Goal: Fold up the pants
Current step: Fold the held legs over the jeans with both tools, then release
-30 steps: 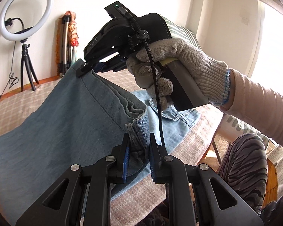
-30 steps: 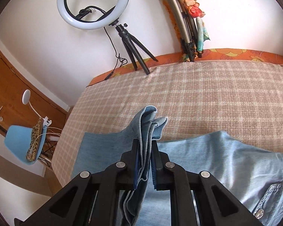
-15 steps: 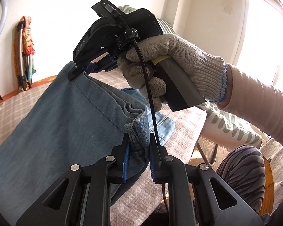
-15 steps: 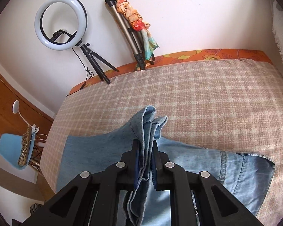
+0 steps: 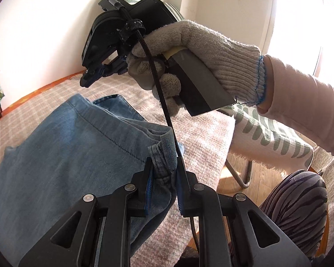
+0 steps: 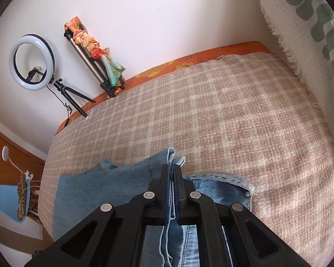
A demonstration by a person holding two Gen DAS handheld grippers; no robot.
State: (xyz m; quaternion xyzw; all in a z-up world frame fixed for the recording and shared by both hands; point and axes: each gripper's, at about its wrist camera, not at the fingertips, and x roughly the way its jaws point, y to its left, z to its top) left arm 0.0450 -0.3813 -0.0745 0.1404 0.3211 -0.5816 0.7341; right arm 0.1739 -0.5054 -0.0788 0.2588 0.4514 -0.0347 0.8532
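left gripper: clamped on bunched hem of the jeans. right gripper: jaws just closed further, pinching a thin denim fold. jeans: spread ahead of and beneath both grippers on the checked blanket. beyond, upper left: ring light, folded tripod. right hand: knit-gloved.

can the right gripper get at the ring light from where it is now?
Probably not. The right gripper is shut on the jeans, so its jaws are taken, and the ring light stands at the far edge of the checked blanket, with bare cover between.
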